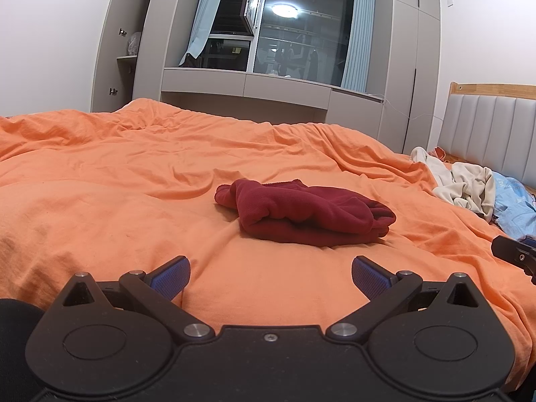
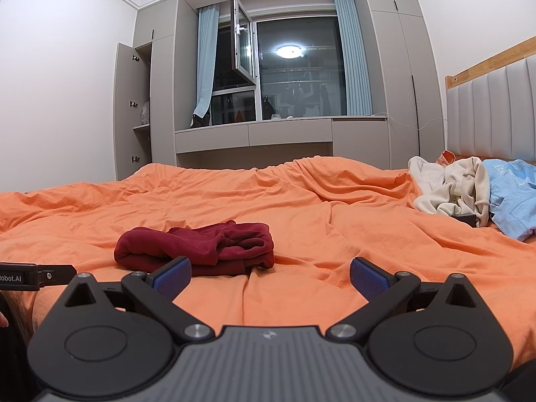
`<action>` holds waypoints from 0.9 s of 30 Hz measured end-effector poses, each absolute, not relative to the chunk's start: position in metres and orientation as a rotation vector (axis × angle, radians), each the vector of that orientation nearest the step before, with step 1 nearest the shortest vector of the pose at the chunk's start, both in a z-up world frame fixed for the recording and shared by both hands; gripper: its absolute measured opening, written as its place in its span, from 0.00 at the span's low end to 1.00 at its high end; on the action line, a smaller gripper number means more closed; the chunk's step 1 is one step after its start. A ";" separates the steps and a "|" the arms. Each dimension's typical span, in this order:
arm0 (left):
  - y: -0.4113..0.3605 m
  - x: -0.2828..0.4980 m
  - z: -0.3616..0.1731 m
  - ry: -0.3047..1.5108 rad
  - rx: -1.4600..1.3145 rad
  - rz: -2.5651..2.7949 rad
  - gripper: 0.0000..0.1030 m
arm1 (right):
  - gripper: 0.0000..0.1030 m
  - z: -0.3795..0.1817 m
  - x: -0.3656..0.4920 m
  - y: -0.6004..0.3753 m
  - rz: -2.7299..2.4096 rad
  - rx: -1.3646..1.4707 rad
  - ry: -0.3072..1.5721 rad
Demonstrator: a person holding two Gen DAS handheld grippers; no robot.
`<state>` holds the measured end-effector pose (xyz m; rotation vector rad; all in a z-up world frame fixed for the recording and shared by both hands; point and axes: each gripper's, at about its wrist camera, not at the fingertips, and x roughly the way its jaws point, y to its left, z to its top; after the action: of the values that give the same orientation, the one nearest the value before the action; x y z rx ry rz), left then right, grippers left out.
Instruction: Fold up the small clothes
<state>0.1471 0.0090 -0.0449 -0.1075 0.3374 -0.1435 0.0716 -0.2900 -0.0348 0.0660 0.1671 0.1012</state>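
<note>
**Red garment folded on bed, both grippers free**

The dark red garment (image 1: 303, 214) lay in a folded bundle on the orange bedcover (image 1: 100, 207), roughly mid-bed. Layers were stacked, with one rounded end toward the window side and a looser flap on top. Fold edges were uneven.

Left gripper (image 1: 270, 276): jaws spread wide, nothing between them, held low over the bedcover just short of the garment and not touching it. The blue pads (image 1: 171, 279) were bare.

Right gripper (image 2: 270, 276): jaws likewise apart and empty. In the right wrist view the red garment (image 2: 197, 248) sat ahead and to the left, partly behind the left-hand pad (image 2: 172, 278); contact could not be judged from this angle. Part of the other gripper's body showed at the far left edge of that view.

Near the padded grey headboard (image 2: 485, 114), well apart from the red garment, lay a loose heap: a cream garment (image 2: 449, 187) crumpled beside a light blue garment (image 2: 512, 194). Both were unfolded.

Background: grey wardrobe (image 2: 134, 107) with an open door, and a window (image 2: 294, 70) with blue curtains.
</note>
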 end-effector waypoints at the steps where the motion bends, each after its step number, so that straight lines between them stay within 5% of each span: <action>1: 0.009 0.147 -0.045 0.337 -0.107 -0.144 0.99 | 1.00 -0.035 0.072 -0.290 0.102 0.066 0.167; 27: 0.004 0.139 -0.044 0.329 -0.016 0.009 0.99 | 1.00 -0.038 0.072 -0.291 0.097 0.067 0.169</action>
<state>0.1395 0.0041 -0.0442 -0.0164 0.3289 0.0089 0.0719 -0.2913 -0.0377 0.0668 0.1690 0.0971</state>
